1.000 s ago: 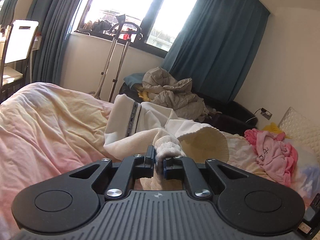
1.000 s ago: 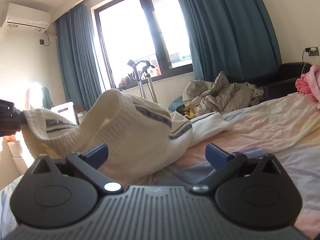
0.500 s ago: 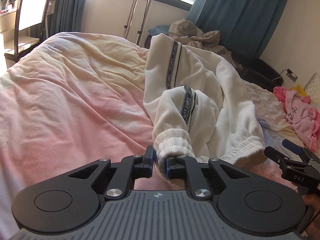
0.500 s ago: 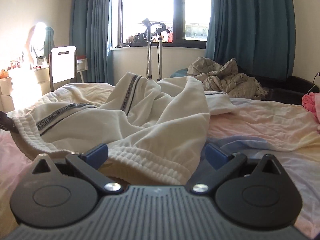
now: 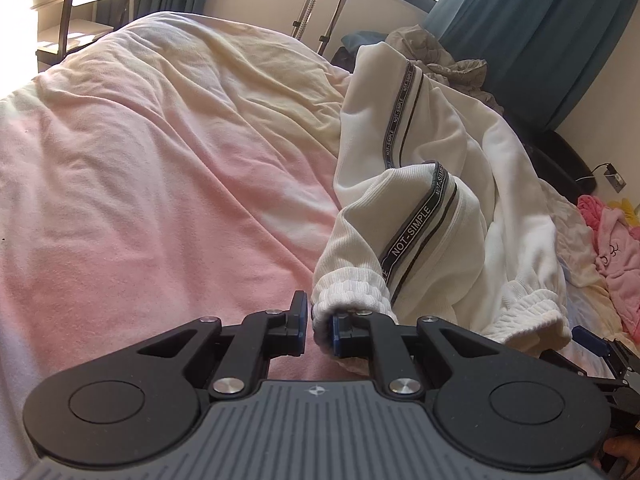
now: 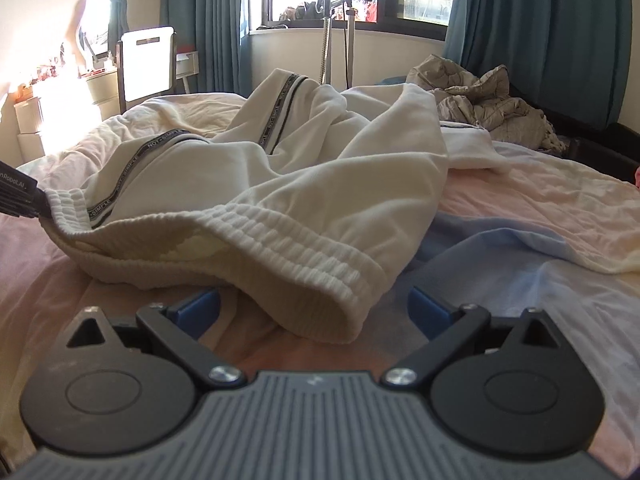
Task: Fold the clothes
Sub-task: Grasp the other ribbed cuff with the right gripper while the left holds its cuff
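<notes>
A cream-white fleecy sweatshirt [image 5: 448, 184] with ribbed knit cuffs and dark woven lettered tape down the sleeves is spread in soft folds on a crumpled pink and pale-yellow bedcover [image 5: 160, 168]. One gathered ribbed cuff [image 5: 352, 296] is pinched between the nearly closed jaws of the left gripper [image 5: 319, 325]. The right gripper [image 6: 314, 310] is held with jaws wide apart, the thick ribbed hem [image 6: 304, 264] lying between them, apparently untouched. A pink garment [image 5: 616, 248] is seen nearby.

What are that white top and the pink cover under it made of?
White top: probably thick cotton-type knit, matte, with ribbed cuffs and hem and a woven "NOT-SIMPLE" tape. Pink cover: soft, slightly fuzzy fabric, perhaps brushed cotton or fleece; it creases softly without shine.
</notes>
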`<state>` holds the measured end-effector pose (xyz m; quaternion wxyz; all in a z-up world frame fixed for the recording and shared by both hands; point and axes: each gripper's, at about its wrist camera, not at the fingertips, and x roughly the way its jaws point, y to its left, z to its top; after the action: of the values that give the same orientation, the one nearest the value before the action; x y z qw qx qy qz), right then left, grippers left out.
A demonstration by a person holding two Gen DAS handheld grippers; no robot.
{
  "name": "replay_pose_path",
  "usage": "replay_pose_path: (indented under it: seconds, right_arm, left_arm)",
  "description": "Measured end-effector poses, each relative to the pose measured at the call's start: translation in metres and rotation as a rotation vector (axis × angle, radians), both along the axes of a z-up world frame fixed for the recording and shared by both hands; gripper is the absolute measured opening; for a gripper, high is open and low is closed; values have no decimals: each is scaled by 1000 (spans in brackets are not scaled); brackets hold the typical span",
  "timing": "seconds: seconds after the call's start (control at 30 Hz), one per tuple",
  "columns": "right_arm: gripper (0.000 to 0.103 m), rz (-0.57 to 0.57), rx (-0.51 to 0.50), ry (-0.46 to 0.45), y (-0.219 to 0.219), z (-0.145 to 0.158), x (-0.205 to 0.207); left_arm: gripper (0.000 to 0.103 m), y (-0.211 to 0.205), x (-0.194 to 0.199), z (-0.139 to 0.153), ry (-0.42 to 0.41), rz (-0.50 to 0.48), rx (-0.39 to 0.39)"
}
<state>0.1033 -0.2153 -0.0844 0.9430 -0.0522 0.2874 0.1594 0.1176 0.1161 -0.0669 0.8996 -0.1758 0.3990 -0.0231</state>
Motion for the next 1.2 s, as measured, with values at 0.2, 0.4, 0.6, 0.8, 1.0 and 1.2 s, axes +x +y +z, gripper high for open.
replay_pose_path:
  seconds: [0.2, 0.4, 0.6, 0.8, 1.0, 1.2]
  right_arm:
    - [49, -150, 76, 14, -13, -17, 34]
    - [19, -200, 70, -68, -16, -10, 28]
    - [14, -245, 84, -237, -21, 20, 6]
    - [14, -308, 134, -15, -37, -10, 28]
    - [18, -294, 148, 33, -37, -24, 34]
    - [19, -276, 146, 24, -33, -27, 34]
  left_arm:
    - [15, -1, 2, -4, 1, 8, 13]
    - [16, -6, -1, -1, -14, -2, 29]
    - [34, -13, -2, -5, -11, -10, 72]
    - [48, -20, -6, -4, -24, -22, 114]
    - [51, -25, -6, -8, -10, -20, 157]
    - [58, -21, -6, -10, -13, 11, 153]
